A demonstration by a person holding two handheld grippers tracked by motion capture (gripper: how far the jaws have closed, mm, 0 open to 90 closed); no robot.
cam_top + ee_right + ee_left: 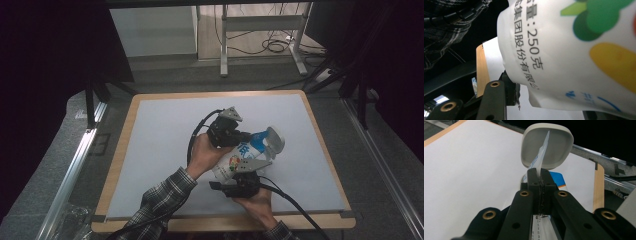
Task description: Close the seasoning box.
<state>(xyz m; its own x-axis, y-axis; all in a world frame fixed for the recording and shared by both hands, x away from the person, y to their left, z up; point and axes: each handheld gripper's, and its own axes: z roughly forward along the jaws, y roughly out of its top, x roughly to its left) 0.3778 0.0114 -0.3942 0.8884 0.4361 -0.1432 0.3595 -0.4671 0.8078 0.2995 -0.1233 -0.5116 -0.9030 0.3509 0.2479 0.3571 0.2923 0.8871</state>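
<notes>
Together both grippers hold a printed pouch beside a bowl.

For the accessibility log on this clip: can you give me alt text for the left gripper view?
The left hand-held gripper is shut on the thin edge of a white and blue printed pouch, which sticks up edge-on between its black jaws. Just behind the pouch a grey bowl is tipped so its inside faces the camera, above a white table with a wooden rim.

Printed white pouch between gripper jaws
</notes>
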